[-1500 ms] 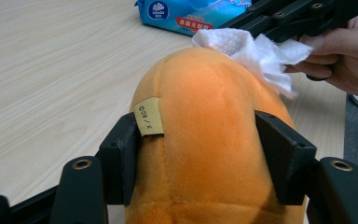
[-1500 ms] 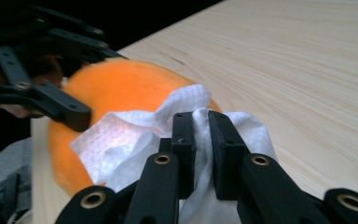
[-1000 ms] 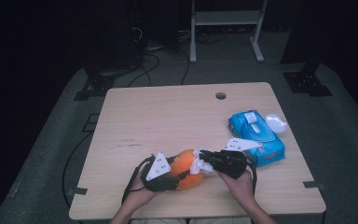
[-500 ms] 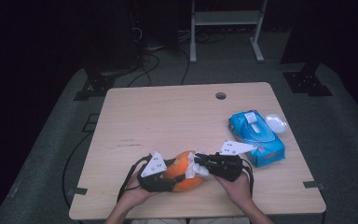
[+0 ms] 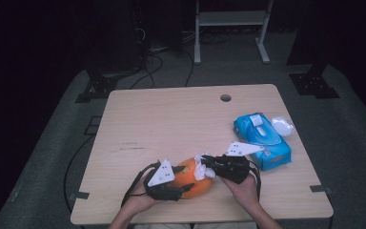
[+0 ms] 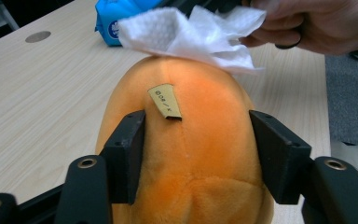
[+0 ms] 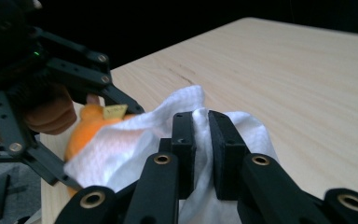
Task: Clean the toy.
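Blue tissue pack [image 5: 262,141] beside right tongs [image 5: 208,163]

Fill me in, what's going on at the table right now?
A person is working at the wooden table with a gripper in each hand. The left gripper clamps an orange plush toy from both sides. The right gripper is shut on a white tissue and presses it against the toy's top, as if wiping it. A blue tissue pack lies to the right.

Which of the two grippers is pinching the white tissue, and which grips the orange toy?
The right gripper pinches the white tissue, jaws closed on a fold. The left gripper clamps the orange plush toy between wide-set jaws.
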Demonstrator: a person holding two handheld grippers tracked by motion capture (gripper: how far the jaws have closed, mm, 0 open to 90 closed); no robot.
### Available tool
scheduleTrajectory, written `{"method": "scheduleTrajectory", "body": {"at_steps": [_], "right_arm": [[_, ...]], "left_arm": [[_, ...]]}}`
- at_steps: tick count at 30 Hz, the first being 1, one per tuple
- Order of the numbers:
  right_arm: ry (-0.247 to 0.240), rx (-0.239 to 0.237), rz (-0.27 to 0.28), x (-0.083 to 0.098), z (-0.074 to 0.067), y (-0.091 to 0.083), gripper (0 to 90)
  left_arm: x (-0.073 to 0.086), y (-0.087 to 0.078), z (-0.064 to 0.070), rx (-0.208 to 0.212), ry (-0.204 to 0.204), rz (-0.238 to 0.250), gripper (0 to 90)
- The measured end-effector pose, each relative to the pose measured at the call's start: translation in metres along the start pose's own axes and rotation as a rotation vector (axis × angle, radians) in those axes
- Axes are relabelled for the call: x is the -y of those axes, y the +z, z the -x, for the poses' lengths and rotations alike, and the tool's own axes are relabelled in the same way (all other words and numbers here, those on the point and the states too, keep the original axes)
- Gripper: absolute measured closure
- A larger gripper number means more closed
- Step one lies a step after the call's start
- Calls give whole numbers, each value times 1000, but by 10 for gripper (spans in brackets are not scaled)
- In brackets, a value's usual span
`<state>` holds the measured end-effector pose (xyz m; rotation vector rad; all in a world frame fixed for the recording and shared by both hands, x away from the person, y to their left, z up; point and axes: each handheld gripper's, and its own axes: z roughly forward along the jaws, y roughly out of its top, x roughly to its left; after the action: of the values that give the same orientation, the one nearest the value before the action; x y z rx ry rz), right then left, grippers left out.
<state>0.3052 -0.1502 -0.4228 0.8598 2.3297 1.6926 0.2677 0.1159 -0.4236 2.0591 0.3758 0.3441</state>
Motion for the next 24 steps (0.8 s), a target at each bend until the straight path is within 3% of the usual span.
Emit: {"method": "scheduleTrajectory", "body": {"at_steps": [4,6,10,14,17,18,21,24], "right_arm": [[36,11,-5,4,8,0,804],[17,15,-6,3,4,0,804],[-23,5,3,-1,-6,0,803],[32,8,-6,3,5,0,804],[34,67,-45,7,14,-1,804],[54,67,-48,9,17,-2,804],[57,55,-35,8,16,-3,804],[34,10,3,2,6,-3,804]], "left_arm": [[-2,0,-5,-21,-57,-4,241],[1,1,-7,-13,-86,-17,192],[2,1,-6,-5,-59,-27,282],[4,0,-7,2,-60,-21,327],[6,-2,-10,8,-63,-21,329],[7,-2,-11,8,-71,-16,329],[9,-3,-13,10,-75,-16,329],[10,-3,-14,13,-83,-10,329]]}}
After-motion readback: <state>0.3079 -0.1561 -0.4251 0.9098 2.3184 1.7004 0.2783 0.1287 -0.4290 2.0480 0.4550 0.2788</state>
